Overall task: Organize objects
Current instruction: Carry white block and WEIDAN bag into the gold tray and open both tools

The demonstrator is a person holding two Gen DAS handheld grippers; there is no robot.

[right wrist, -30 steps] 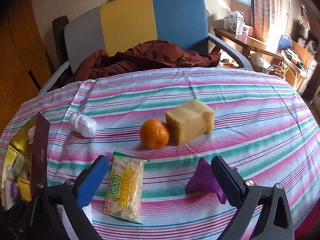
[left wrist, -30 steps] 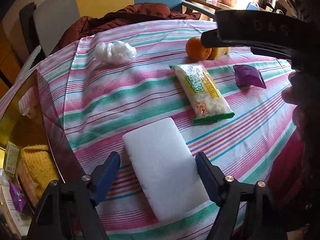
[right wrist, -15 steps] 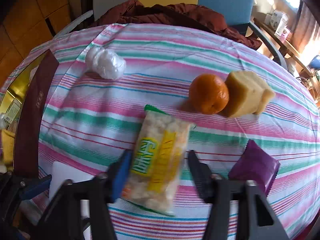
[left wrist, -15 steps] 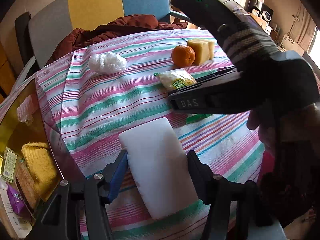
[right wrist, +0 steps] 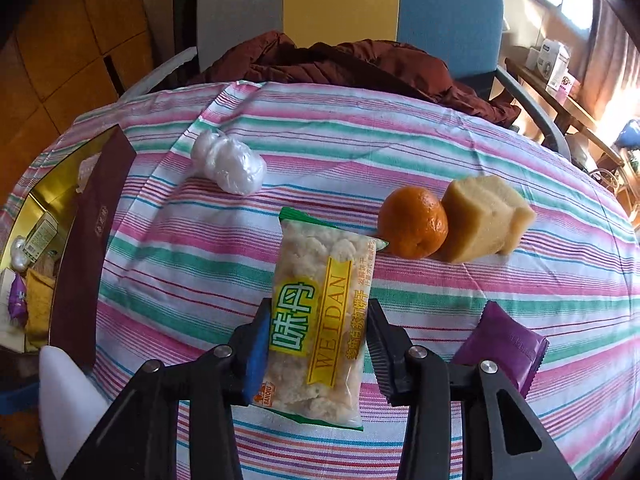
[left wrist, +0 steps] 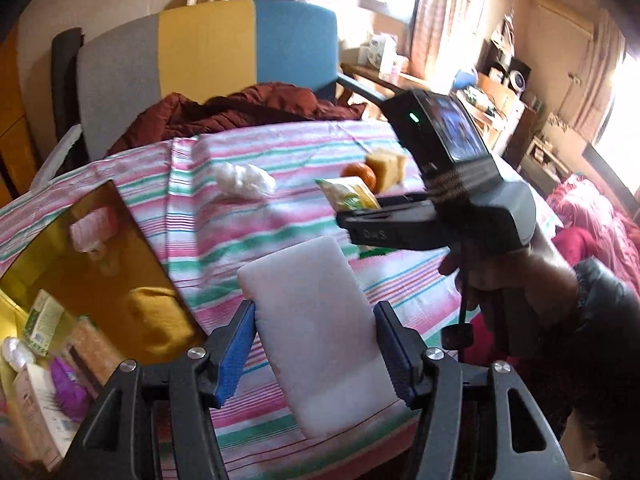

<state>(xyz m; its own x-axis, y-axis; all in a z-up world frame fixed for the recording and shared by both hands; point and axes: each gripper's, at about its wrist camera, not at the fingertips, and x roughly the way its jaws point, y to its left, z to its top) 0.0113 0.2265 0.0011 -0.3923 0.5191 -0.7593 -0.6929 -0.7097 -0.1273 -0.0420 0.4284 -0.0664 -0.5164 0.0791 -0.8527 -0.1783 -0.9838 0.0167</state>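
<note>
White block (left wrist: pixel 316 332): your left gripper (left wrist: pixel 316 354) clamps its long sides, lifted over the bench (left wrist: pixel 248 216); light, squashy, so squeeze gently.
Snack packet (right wrist: pixel 320 320): your right gripper (right wrist: pixel 316 344) has just closed across its middle; crinkly, brittle contents.

Left claw (left wrist: pixel 314 354) grips the white sponge (left wrist: pixel 316 332).

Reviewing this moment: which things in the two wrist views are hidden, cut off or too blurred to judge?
- Snack packet: left wrist view, near end hidden behind the right hand-held gripper's body.
- Purple packet: right wrist view, near corner covered by the gripper's finger; absent from the left view.
- White block: right wrist view, cut off by the gripper frame and the edge.
- Box contents: left wrist view, blurred, labels unreadable.
</note>
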